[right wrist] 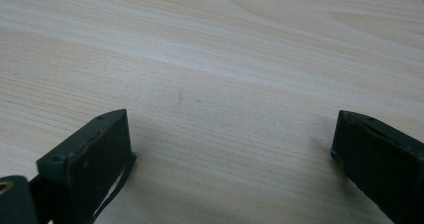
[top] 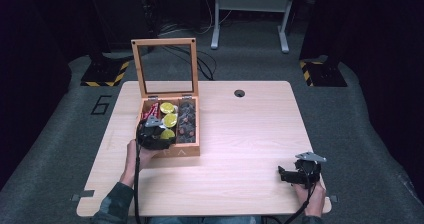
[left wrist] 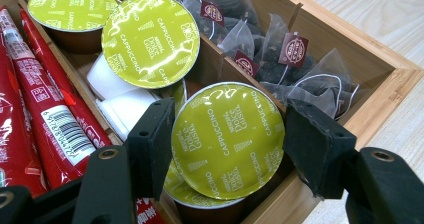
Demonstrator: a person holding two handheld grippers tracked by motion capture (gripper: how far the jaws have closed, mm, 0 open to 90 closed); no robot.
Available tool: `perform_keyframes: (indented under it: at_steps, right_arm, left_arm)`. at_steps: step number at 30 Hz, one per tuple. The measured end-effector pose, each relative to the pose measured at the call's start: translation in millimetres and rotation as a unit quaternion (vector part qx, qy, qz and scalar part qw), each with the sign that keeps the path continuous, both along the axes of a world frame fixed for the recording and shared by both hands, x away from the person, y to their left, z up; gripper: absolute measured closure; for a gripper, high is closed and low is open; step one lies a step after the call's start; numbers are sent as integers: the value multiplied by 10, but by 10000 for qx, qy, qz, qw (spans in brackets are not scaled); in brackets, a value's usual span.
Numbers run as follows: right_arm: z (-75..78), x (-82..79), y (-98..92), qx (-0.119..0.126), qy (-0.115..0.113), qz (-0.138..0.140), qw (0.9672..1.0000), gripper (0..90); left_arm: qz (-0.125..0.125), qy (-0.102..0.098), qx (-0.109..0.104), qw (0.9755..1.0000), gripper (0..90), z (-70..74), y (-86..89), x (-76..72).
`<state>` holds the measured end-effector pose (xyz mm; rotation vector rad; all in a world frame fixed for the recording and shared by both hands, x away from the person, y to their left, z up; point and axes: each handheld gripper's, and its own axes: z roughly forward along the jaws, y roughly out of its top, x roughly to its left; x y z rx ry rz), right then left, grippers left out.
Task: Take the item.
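The round green-lidded cappuccino capsule (left wrist: pixel 227 140) sits between the left gripper (left wrist: pixel 227 149)'s spread jaws, each pad just beside its rim, in the open wooden box (left wrist: pixel 395 74). Beyond lie clear pyramid tea bags (left wrist: pixel 292 54) and red stick sachets (left wrist: pixel 45 109). The right gripper (right wrist: pixel 230 149) gapes, empty, over the pale wooden table (right wrist: pixel 225 49).

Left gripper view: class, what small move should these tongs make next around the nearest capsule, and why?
Probably close the left tongs on the nearest cappuccino capsule. It sits tilted between the open jaws, each still a little apart from its rim, so nothing grips it yet; lifting it from the wooden box needs a hold first.
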<state>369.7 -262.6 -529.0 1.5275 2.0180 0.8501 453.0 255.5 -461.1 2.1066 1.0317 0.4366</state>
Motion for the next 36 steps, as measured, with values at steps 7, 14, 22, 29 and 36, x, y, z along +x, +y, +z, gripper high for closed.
perform_keyframes:
  at_steps: [7,14,22,29,36]
  right_arm:
    - [0,0,0,2,1,1,10000,20]
    - [0,0,0,1,0,0,10000,19]
    - [0,0,0,0,0,1,10000,20]
    - [0,0,1,1,0,-2,10000,20]
    - [0,0,1,1,1,-2,10000,19]
  left_arm:
    - [67,-86,-118,9999,386,15,21,-8]
    - [78,-175,-196,9996,387,58,50,-35]
    - [75,-273,-219,9994,388,100,60,-65]
    - [74,-343,-221,9991,389,147,70,-96]
    - [90,-438,-267,9986,389,212,83,-121]
